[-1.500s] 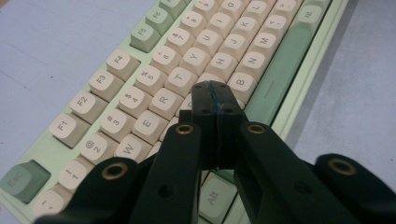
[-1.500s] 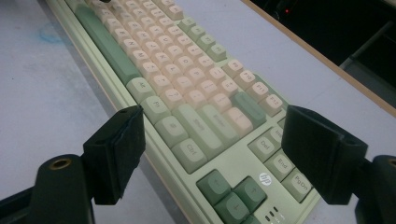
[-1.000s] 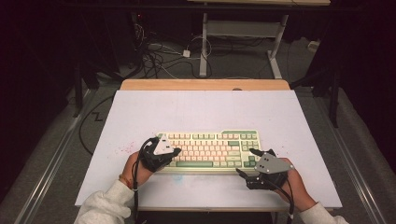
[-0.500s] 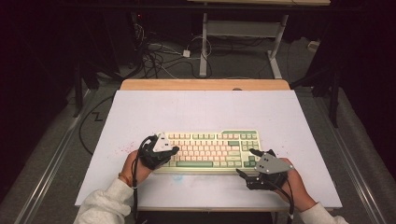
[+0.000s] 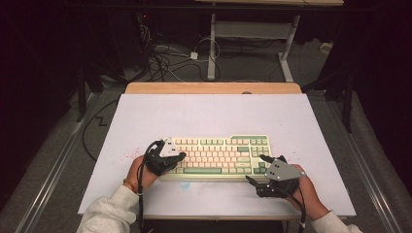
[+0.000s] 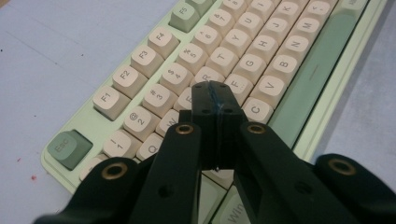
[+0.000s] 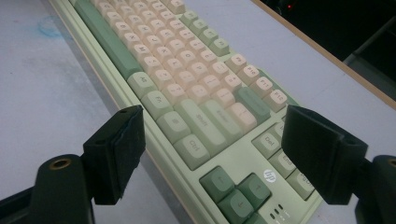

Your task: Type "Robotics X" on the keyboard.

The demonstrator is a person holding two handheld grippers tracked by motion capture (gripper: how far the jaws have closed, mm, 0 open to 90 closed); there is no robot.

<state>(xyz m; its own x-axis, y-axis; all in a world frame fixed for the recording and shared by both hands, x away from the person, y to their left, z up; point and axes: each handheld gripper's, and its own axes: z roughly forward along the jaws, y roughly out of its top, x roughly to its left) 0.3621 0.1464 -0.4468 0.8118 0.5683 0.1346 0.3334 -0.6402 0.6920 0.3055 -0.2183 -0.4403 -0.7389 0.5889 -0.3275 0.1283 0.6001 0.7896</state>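
A cream and green keyboard (image 5: 218, 153) lies on the white table top (image 5: 209, 114), near its front edge. My left gripper (image 5: 180, 156) is shut, with nothing between its pads. In the left gripper view its tip (image 6: 215, 93) hovers low over the letter keys of the keyboard (image 6: 261, 46), near E and D; I cannot tell whether it touches a key. My right gripper (image 5: 256, 168) is open at the keyboard's right front corner. In the right gripper view its jaws (image 7: 215, 126) stand wide on either side of the Ctrl, Shift and arrow keys of the keyboard (image 7: 187, 79), holding nothing.
A wooden strip (image 5: 214, 88) runs along the table's far edge. Beyond it, cables (image 5: 165, 58) lie on the floor beside a stand's metal legs (image 5: 212, 43). Red specks (image 5: 127, 156) mark the table left of the keyboard.
The left gripper has shifted very slightly over the keyboard's left keys and stays shut. The right gripper has kept still.
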